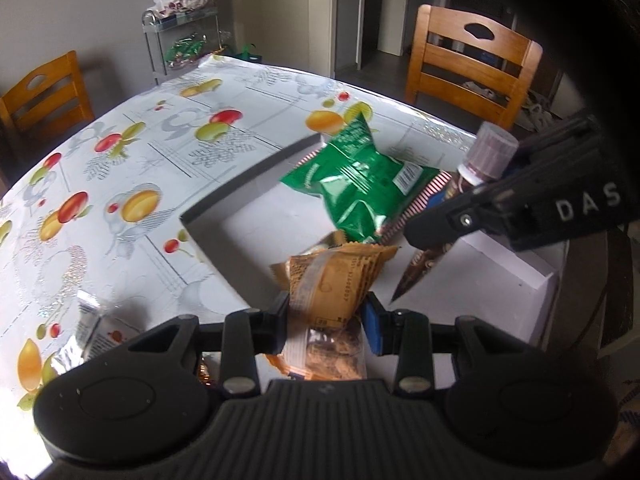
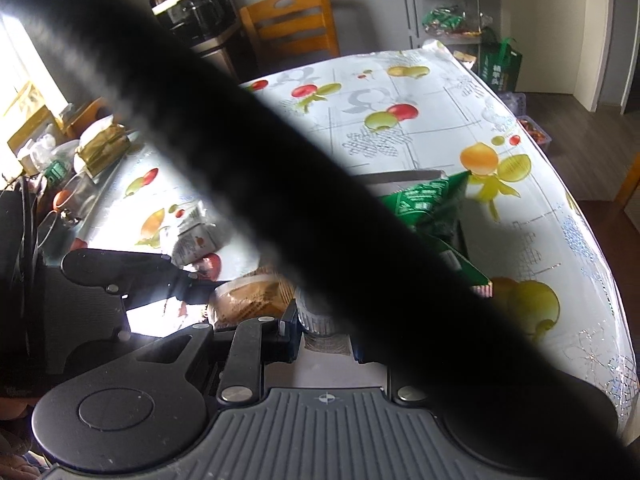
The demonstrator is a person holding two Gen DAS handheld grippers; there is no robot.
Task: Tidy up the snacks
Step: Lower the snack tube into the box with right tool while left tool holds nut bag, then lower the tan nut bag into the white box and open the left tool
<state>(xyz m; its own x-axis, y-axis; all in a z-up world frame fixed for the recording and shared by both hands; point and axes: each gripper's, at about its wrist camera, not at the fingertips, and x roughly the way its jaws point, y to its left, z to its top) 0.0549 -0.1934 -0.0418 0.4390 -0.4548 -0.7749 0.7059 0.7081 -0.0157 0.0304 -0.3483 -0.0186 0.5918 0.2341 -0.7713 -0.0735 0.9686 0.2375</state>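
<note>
My left gripper (image 1: pixel 326 324) is shut on an orange cookie packet (image 1: pixel 332 280), held over the near corner of a shallow white box (image 1: pixel 248 176). A green snack bag (image 1: pixel 360 184) lies inside the box. My right gripper (image 1: pixel 432 240) comes in from the right, shut on a brown bottle (image 1: pixel 424 268) with a ribbed pale cap (image 1: pixel 494 146), tilted over the box. In the right wrist view the cap (image 2: pixel 316 318) sits between my right gripper's (image 2: pixel 320 332) fingers. A blurred black cable (image 2: pixel 280 184) hides much there. The left gripper (image 2: pixel 200 288), cookie packet (image 2: pixel 252 296) and green bag (image 2: pixel 432 200) show beside it.
The table wears a fruit-print cloth (image 1: pixel 160 152). A silver packet (image 1: pixel 92 328) lies near the left gripper and a small carton (image 2: pixel 192 240) beside the box. Wooden chairs (image 1: pixel 468 64) stand around, a wire rack (image 1: pixel 180 40) behind. Clutter (image 2: pixel 96 148) fills the table's far left.
</note>
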